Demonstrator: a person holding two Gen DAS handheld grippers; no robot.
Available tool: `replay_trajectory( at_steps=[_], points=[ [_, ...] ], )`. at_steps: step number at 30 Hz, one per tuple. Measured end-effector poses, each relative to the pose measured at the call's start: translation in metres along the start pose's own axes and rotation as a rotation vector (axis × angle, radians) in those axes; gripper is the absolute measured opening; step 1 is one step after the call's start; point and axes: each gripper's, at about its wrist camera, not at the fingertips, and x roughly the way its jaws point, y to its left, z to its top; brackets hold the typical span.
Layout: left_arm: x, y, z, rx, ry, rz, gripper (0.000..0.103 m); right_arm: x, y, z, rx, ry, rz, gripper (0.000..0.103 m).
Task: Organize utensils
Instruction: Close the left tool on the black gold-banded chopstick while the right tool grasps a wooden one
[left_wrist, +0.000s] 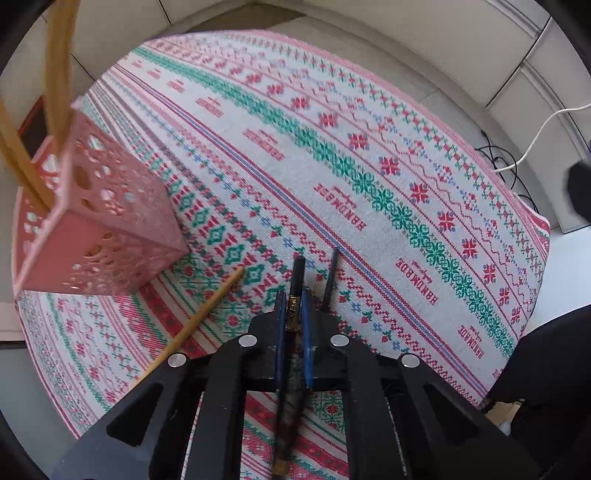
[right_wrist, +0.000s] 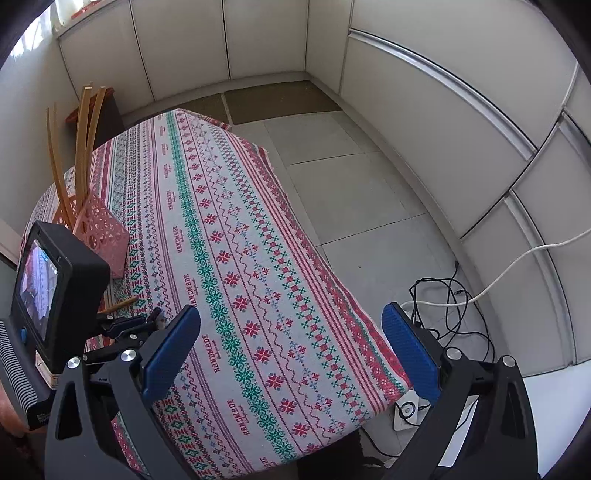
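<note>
My left gripper (left_wrist: 293, 295) is shut on a black chopstick (left_wrist: 296, 275) and holds it just above the patterned tablecloth (left_wrist: 332, 166). A second black chopstick (left_wrist: 331, 278) lies on the cloth just right of it. A bamboo chopstick (left_wrist: 207, 314) lies on the cloth to its left. The pink perforated holder (left_wrist: 99, 221) stands at the left with bamboo chopsticks (left_wrist: 55, 74) in it. My right gripper (right_wrist: 291, 354) is open and empty above the cloth. The holder (right_wrist: 101, 230) and the left gripper (right_wrist: 147, 321) show at the left in the right wrist view.
The table's right edge (right_wrist: 332, 277) drops to a tiled floor (right_wrist: 351, 184). Cables and a power strip (right_wrist: 443, 314) lie on the floor to the right. Cabinet walls run around the room. The left gripper's camera unit (right_wrist: 55, 295) sits at the left.
</note>
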Motion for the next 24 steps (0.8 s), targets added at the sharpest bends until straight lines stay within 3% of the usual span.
replay_trajectory(
  at_steps=[9, 14, 16, 17, 20, 24],
  points=[
    [-0.106, 0.033, -0.038, -0.075, -0.25, 0.033, 0.006, 0.046, 0.058, -0.002, 0.026, 0.145, 0.053, 0.093],
    [-0.153, 0.061, -0.064, -0.141, -0.365, 0.049, 0.006, 0.087, 0.099, -0.007, 0.015, 0.277, 0.069, 0.068],
    [-0.17, 0.069, -0.068, -0.159, -0.407, 0.054, 0.006, 0.1, 0.109, -0.015, 0.016, 0.337, 0.086, 0.049],
    [-0.175, 0.073, -0.071, -0.164, -0.421, 0.055, 0.006, 0.101, 0.113, -0.017, 0.018, 0.326, 0.073, 0.049],
    [-0.186, 0.081, -0.077, -0.188, -0.457, 0.056, 0.006, 0.096, 0.125, -0.02, -0.015, 0.264, 0.047, 0.012],
    [-0.196, 0.088, -0.08, -0.22, -0.493, 0.051, 0.006, 0.091, 0.121, -0.021, 0.023, 0.222, 0.077, 0.004]
  ],
)
